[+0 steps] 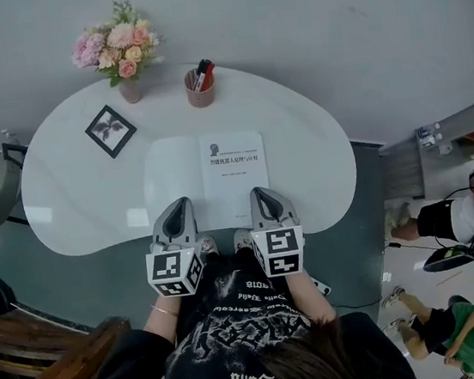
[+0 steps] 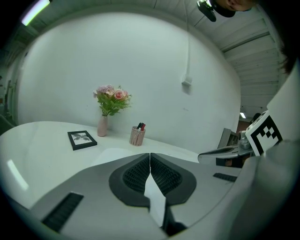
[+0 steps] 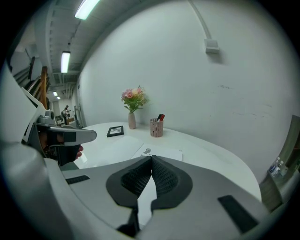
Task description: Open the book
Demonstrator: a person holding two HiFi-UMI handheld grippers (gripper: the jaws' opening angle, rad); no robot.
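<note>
**While both claws sit shut, the book lies open on the table**

Since its pages are spread flat, the book (image 1: 205,180) shows a blank white leaf on the left and a printed title leaf on the right. It rests near the middle of the white table (image 1: 75,206), closer to the near edge.

From the book, a black picture frame (image 1: 110,130) lies at 10 o'clock, a vase of pink flowers (image 1: 119,48) stands at 11 o'clock, and a cup of pens (image 1: 198,87) stands at 12 o'clock. All 3 are clear of the pages.

At 7 o'clock from the book's middle, the left gripper (image 1: 177,208) points over the blank leaf's near part. Its jaws are pressed together at the tips with nothing between them. At 5 o'clock, the right gripper (image 1: 262,194) points over the printed leaf's near part, jaws likewise closed and empty. Whether either tip touches the paper cannot be told
</note>
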